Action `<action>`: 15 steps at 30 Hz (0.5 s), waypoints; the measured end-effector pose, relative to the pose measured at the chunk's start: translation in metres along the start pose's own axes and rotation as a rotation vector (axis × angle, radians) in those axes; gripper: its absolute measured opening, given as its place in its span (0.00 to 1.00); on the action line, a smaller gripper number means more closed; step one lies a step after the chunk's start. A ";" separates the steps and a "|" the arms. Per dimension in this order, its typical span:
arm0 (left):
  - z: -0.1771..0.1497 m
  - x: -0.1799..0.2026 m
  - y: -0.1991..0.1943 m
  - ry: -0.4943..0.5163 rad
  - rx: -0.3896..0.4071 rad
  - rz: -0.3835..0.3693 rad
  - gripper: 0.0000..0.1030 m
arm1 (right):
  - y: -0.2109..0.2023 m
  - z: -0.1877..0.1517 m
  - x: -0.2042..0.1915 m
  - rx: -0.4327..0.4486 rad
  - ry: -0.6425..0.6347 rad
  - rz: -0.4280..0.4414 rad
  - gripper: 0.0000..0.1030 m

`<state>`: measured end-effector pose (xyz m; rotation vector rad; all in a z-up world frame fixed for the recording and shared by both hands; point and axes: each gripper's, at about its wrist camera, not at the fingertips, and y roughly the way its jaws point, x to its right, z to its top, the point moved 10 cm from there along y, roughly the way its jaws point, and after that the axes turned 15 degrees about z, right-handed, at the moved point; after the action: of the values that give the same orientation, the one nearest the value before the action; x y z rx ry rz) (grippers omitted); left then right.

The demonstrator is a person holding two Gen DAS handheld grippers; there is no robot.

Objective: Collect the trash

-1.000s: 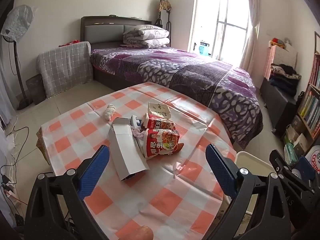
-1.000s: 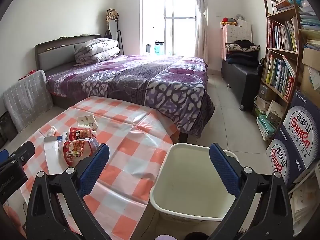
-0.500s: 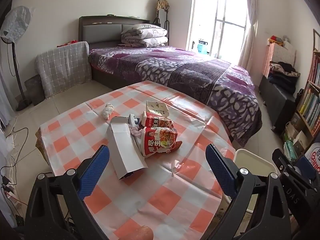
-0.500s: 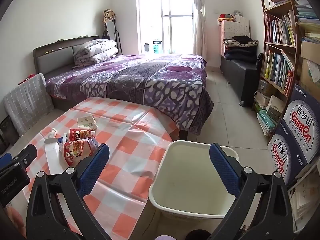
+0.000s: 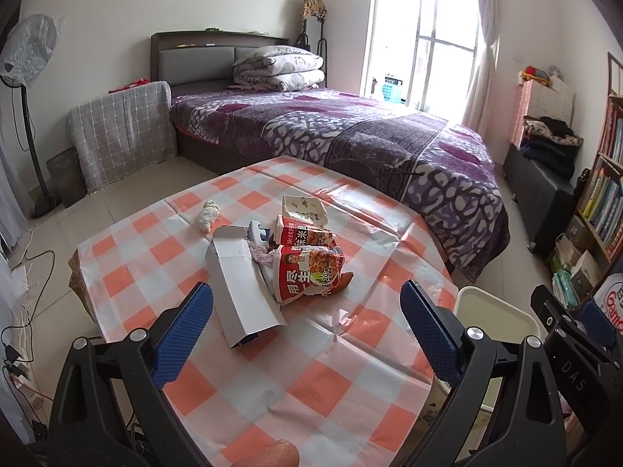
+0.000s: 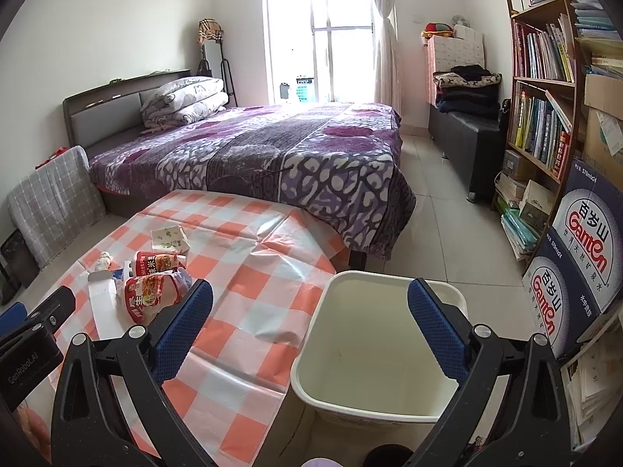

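White flattened cardboard carton (image 5: 243, 288) lies lengthwise just ahead of the wide-open, empty left hand-held gripper (image 5: 307, 329), nearer than the right.

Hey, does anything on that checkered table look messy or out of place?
Yes: a heap of litter mid-table, with a torn-open white carton lying flat, crumpled red snack bags and a wadded tissue. The bin holds none of it.
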<state>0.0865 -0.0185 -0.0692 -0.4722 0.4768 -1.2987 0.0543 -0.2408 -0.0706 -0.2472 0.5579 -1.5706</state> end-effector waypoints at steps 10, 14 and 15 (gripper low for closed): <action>-0.004 -0.002 0.002 -0.002 -0.004 0.003 0.91 | 0.000 0.001 0.002 -0.002 0.012 0.003 0.93; 0.000 0.000 0.000 -0.001 0.001 0.002 0.91 | 0.000 0.000 0.003 -0.002 0.015 0.004 0.93; 0.001 0.000 0.000 -0.001 0.000 0.001 0.91 | 0.000 0.000 0.003 -0.003 0.016 0.005 0.93</action>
<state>0.0867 -0.0184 -0.0687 -0.4727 0.4762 -1.2970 0.0539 -0.2433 -0.0710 -0.2359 0.5727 -1.5684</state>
